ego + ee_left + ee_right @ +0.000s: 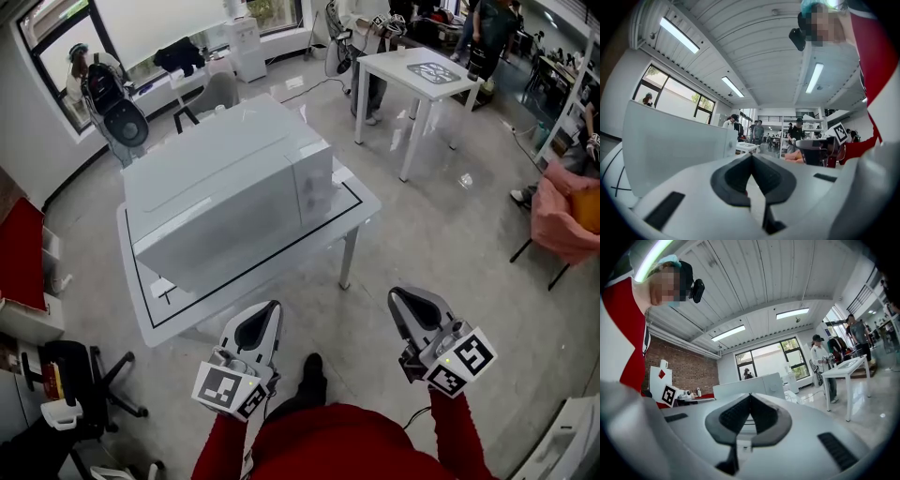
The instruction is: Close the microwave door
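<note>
White microwave (225,187) sits on a white table (361,202) at 11 o'clock in the head view. Its front faces 7 o'clock and its door looks flat and shut. A black line runs close to the table's edge, and the microwave's front stands near that line. Bare grey floor (441,234) lies open between the table and the two grippers. The left gripper (271,307) is at 6 o'clock and the right gripper (399,296) is at 5 o'clock. Both are off the table's edge. A second white table (422,70) stands at 1 o'clock and a pink chair (562,216) at 3 o'clock.

In the left gripper view, the left gripper's (751,157) jaws are pressed together with nothing in them. The microwave (670,140) fills 9 o'clock, and open room lies past its right edge.

In the right gripper view, the right gripper's (750,397) jaws are also together and hold nothing. The microwave (750,385) is straight ahead, well apart, with clear floor (872,413) at 3 o'clock.
</note>
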`<move>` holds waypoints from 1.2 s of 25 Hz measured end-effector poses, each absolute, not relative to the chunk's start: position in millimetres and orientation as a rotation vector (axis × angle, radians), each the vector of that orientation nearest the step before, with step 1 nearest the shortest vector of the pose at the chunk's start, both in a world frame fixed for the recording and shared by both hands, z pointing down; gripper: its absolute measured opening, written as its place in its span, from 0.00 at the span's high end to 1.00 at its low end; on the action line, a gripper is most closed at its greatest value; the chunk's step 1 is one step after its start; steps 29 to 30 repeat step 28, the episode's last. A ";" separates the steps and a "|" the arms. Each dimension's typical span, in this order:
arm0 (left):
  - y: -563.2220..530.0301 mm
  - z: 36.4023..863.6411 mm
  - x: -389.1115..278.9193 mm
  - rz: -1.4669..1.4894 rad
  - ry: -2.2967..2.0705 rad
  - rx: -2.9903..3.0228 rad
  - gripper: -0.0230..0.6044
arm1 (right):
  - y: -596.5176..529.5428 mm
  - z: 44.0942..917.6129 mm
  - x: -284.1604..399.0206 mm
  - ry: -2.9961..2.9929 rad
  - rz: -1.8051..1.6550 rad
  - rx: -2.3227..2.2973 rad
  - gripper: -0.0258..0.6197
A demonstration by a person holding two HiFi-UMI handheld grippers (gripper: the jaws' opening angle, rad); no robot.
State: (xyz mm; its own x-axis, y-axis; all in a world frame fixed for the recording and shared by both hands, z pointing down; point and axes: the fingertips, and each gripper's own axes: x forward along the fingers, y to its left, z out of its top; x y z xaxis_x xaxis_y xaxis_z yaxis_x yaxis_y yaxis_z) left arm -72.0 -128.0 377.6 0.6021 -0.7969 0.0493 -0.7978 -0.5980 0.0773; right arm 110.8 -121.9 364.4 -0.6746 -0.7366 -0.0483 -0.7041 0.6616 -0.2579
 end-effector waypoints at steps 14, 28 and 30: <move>-105.2 376.5 -69.6 0.005 -1.369 2.732 0.95 | -87.0 401.8 120.1 2.727 -0.339 -1.411 0.94; -68.4 385.2 -56.3 0.028 -1.355 2.727 0.95 | -56.2 409.4 118.3 2.735 -0.333 -1.435 0.94; -68.4 385.2 -56.3 0.028 -1.355 2.727 0.95 | -56.2 409.4 118.3 2.735 -0.333 -1.435 0.94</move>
